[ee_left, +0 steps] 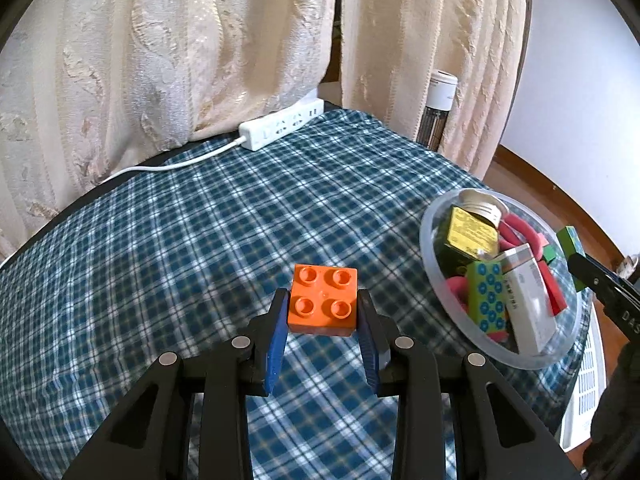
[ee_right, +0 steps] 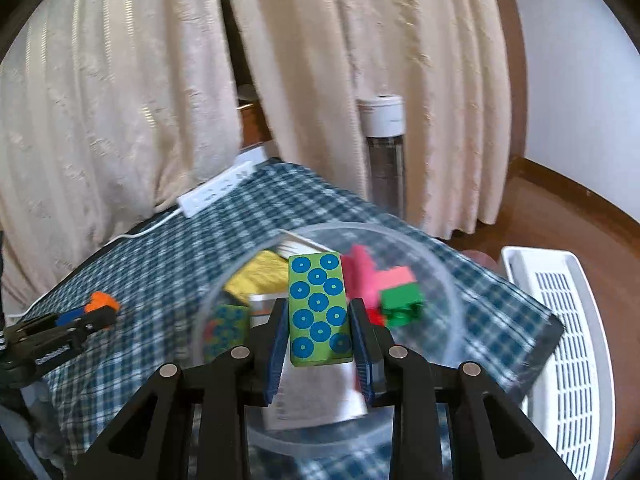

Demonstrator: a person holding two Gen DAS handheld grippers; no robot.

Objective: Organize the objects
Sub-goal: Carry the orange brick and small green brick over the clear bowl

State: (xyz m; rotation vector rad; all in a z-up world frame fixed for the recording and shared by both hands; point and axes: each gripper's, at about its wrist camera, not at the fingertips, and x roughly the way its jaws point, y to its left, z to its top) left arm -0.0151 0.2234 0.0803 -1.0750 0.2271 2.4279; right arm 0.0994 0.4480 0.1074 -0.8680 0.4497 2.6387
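- Left gripper [ee_left: 323, 312]: jaws closed on the orange brick [ee_left: 323, 300], pads pressing its two side faces. The brick is held clear above the checked cloth [ee_left: 200, 240], studs up, well to the left of the bowl [ee_left: 430, 240].
- Right gripper [ee_right: 319, 332]: jaws closed on a green block [ee_right: 319, 304] with blue rings, held lengthwise over the bowl. The right wrist view is blurred; whether the block touches the contents below cannot be told.
- Bowl: clear plastic, near the table's right edge. Already inside, in the left wrist view: a yellow-labelled box [ee_left: 470, 234], a white box [ee_left: 528, 300], a second ringed block [ee_left: 486, 296], red pieces [ee_left: 520, 232] and a white cap [ee_left: 480, 202].
- Progress, as a judgement: most items appear collected. Two remain in the grippers and not yet released; the green block looks closest to deposit, the brick has to travel right.
- Cloth: no other loose task item shows on it. A power strip [ee_left: 280, 130] lies at the far edge.
- White basket [ee_right: 568, 340]: stands off the table's right side; contents not visible.
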